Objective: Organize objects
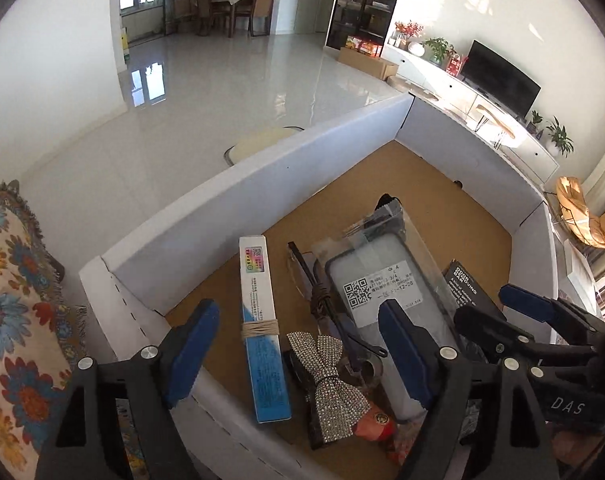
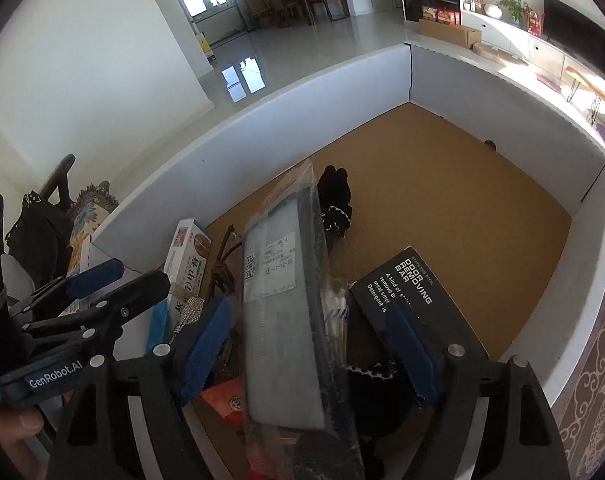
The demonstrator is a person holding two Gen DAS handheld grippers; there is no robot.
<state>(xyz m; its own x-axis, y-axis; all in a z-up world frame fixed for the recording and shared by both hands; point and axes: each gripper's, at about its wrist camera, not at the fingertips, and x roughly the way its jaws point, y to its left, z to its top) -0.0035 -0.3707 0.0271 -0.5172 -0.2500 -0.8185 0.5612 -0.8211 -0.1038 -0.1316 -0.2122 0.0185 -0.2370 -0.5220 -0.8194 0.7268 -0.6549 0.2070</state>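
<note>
A white-walled cardboard box (image 1: 262, 168) with a brown floor holds the objects at its near end. In the left wrist view a blue-and-white carton (image 1: 262, 328) tied with string, a rhinestone bow (image 1: 330, 380), a bagged phone case (image 1: 382, 300) with a QR label and a black "Odor Removing Bar" box (image 1: 468, 284) lie there. My left gripper (image 1: 298, 356) is open above the bow and carton. My right gripper (image 2: 310, 348) is open, its jaws either side of the bagged phone case (image 2: 282, 320). The black box (image 2: 414, 288) lies to the right, a black glove (image 2: 336, 200) behind.
The far half of the box floor (image 2: 462, 184) is bare cardboard. A floral cloth (image 1: 14, 300) lies left of the box. A patterned cloth (image 2: 594, 400) lies right of it. A red packet (image 2: 230, 400) sits under the case. The room behind has a TV cabinet (image 1: 482, 96).
</note>
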